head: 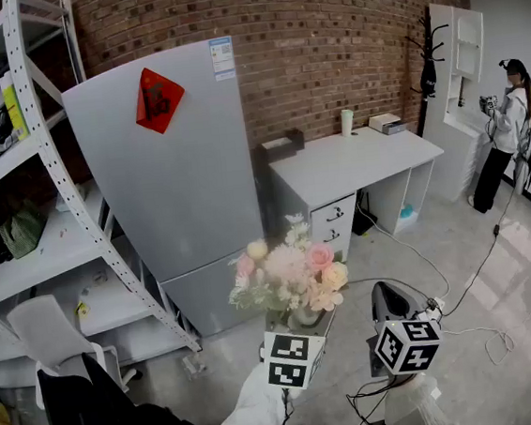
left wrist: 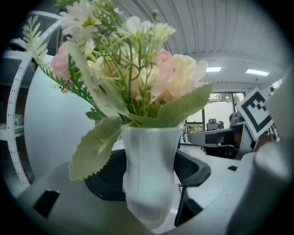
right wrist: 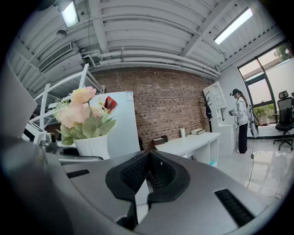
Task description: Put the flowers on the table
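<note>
A bunch of pink, cream and white flowers (head: 291,278) stands in a ribbed white vase (left wrist: 149,179). My left gripper (head: 296,343) is shut on the vase and holds it upright above the floor; the black pads (left wrist: 195,170) sit against both sides of it. The white table (head: 355,162) stands further ahead against the brick wall, well beyond the flowers. My right gripper (head: 388,300) hangs just to the right of the vase, and in the right gripper view its jaws (right wrist: 148,158) are shut with nothing between them. That view also catches the flowers (right wrist: 82,112) at its left.
A grey fridge (head: 178,188) stands left of the table, and a white metal shelf rack (head: 48,211) stands further left. On the table's back edge are a white cup (head: 346,121) and small boxes (head: 386,123). A person (head: 510,134) stands at the far right. Cables (head: 462,290) lie on the floor.
</note>
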A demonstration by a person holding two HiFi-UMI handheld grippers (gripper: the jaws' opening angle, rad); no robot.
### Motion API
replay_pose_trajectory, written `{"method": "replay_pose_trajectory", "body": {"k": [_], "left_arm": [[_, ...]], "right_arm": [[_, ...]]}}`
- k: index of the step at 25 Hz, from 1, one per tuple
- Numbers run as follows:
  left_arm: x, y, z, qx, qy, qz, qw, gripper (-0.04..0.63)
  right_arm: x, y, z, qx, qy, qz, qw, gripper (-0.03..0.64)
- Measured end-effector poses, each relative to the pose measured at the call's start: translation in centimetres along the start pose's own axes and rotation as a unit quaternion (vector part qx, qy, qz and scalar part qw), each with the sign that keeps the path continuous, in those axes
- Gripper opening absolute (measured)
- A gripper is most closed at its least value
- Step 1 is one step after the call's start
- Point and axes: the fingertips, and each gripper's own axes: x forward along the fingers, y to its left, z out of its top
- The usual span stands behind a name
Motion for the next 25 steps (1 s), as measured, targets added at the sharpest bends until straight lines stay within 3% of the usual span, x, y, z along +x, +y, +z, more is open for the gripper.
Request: {"method": "replay_pose_trajectory", "body": {"k": [14,25], "left_arm": [[2.0,2.4,0.1,0.001,0.003,-0.016,0.9999,0.316],[4.9,3.1,-0.3,0.001,0.011,-0.025,0.9996,0.316]], "right_arm": [[2.2,0.5,0.6,0.017,-0.018,-0.009,1.000,0.023],[4.2,-1.9,-0.2,0.029,-0.001,-0.030,0.999,0.023]]}}
